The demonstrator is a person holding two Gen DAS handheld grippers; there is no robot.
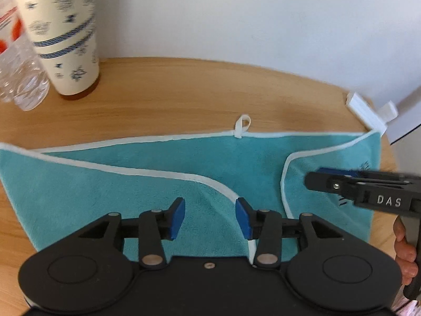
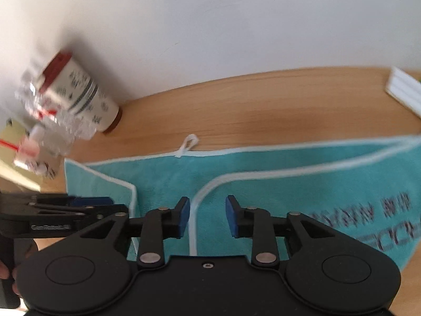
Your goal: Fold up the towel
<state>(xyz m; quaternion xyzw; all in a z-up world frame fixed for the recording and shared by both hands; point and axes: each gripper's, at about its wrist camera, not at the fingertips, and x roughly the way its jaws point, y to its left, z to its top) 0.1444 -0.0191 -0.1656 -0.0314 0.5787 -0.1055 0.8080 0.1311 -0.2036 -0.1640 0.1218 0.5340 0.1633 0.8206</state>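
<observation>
A teal towel [image 1: 158, 163] with white trim lies on the round wooden table [image 1: 184, 89], its hanging loop [image 1: 243, 125] at the far edge. Both ends are folded in toward the middle, and the two trimmed flap edges leave a gap between them. My left gripper [image 1: 210, 218] hovers open over the left flap's corner, with nothing between its blue pads. My right gripper [image 2: 208, 218] is open too, above the right flap's curved edge on the towel [image 2: 263, 192]. From the side, the right gripper [image 1: 315, 177] shows over the right flap and the left gripper [image 2: 110, 204] over the left flap.
A patterned cup with a brown lid [image 1: 65, 39] and a crinkled clear plastic bottle [image 1: 23, 84] stand at the table's far left. A white plastic piece [image 1: 368, 113] sits at the far right edge. A white wall [image 1: 236, 13] rises behind the table. A hand [image 1: 402, 250] grips the right tool's handle.
</observation>
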